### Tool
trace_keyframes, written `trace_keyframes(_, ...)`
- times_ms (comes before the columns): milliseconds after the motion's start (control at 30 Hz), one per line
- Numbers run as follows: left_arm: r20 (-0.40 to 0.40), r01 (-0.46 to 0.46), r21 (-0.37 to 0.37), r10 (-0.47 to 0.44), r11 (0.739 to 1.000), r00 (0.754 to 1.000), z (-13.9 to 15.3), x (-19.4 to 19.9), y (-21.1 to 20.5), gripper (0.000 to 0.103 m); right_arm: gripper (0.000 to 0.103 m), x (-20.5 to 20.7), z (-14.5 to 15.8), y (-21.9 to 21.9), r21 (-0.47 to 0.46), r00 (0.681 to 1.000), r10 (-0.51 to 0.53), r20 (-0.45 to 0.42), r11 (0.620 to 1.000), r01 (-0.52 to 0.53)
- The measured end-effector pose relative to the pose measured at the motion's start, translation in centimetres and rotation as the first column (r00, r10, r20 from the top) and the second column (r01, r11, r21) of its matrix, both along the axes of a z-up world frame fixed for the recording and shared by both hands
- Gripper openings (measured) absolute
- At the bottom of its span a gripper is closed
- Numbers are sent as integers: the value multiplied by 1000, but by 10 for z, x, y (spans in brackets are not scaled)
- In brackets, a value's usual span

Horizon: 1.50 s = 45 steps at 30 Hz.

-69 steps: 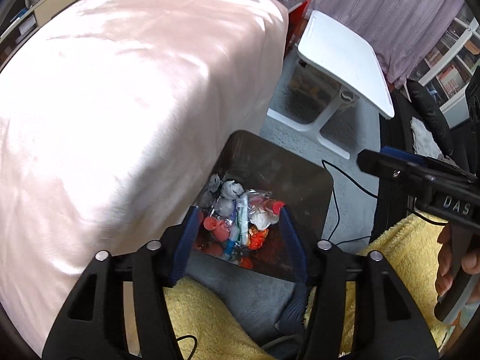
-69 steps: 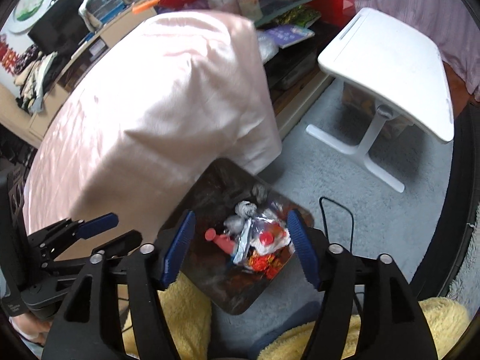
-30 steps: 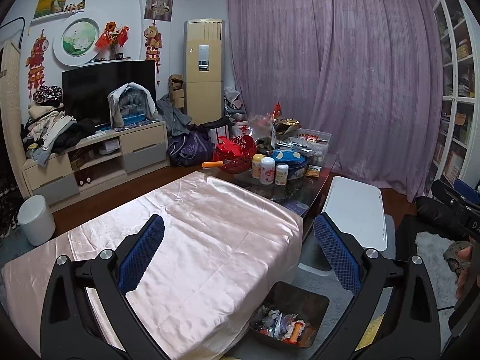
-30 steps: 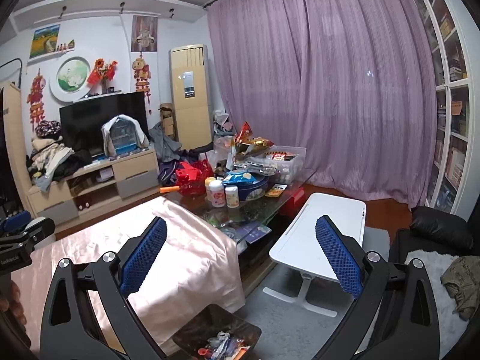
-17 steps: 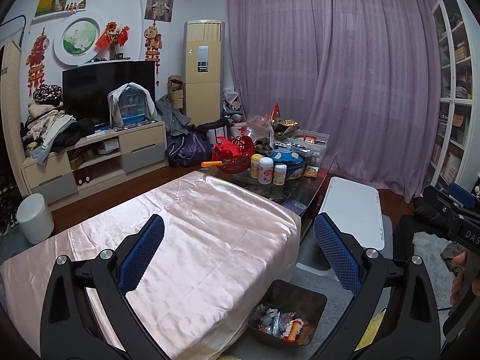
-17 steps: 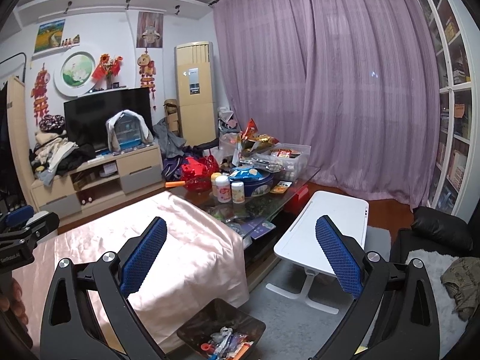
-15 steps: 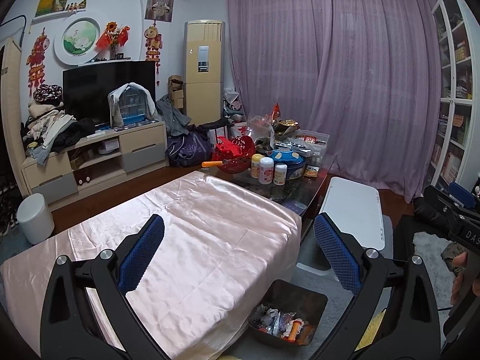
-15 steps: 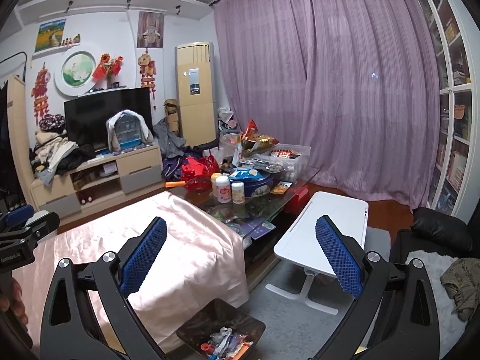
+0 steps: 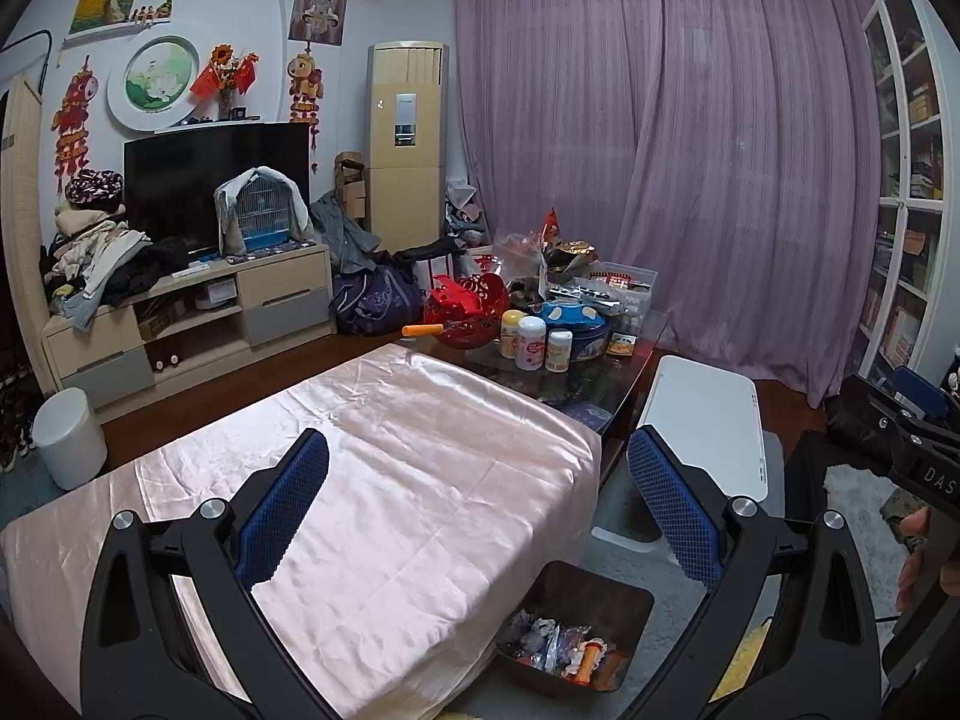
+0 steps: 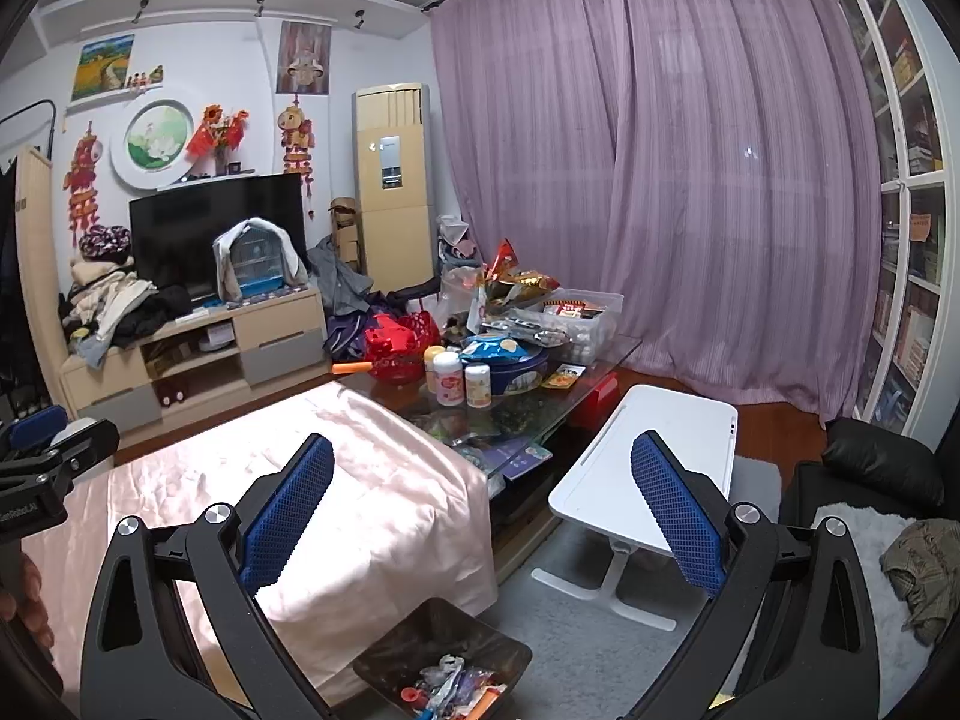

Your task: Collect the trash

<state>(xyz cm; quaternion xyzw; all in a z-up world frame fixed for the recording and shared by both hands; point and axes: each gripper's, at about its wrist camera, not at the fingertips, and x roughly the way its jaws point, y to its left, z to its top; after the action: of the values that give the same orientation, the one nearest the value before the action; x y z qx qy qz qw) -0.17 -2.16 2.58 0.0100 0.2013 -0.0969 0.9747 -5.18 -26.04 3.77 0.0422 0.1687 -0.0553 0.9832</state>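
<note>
Claws first: we hold the left claw (image 9: pixel 477 504) with its blue-padded fingers (image 9: pixel 282 510) spread wide apart and nothing between them, and the right claw (image 10: pixel 480 504) stands just as wide, also empty. Below the left claw and slightly to its right sits the dark trash bin (image 9: pixel 624 591) on the grey carpet (image 9: pixel 672 576), and inside it lies the trash (image 9: pixel 561 645), a heap of crumpled wrappers with red and orange bits; we cannot tell the single pieces apart at this size. From the right claw the same bin (image 10: pixel 420 624) lies low and just left of centre, touching the draped edge of the pink satin cloth (image 10: pixel 336 498). That cloth covers a worktop (image 9: pixel 372 480) that fills the space ahead of and under the left claw. Beyond both claws stands a glass worktop (image 10: pixel 564 384) crowded with jars, a blue tin and snack bags. Ahead of the right claw's right finger stands a small white worktop (image 10: pixel 660 456). At the far right of the left view we see the right claw's black body (image 9: pixel 900 444) and part of a hand (image 9: pixel 918 552).
</note>
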Motion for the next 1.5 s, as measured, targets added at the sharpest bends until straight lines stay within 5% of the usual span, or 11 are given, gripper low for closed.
trace_keyframes(1500, 7, -22, -14, 22, 1000, 1000, 8, -2, 8, 95, 100, 8, 1, 18, -14, 999, 40, -3, 999, -40)
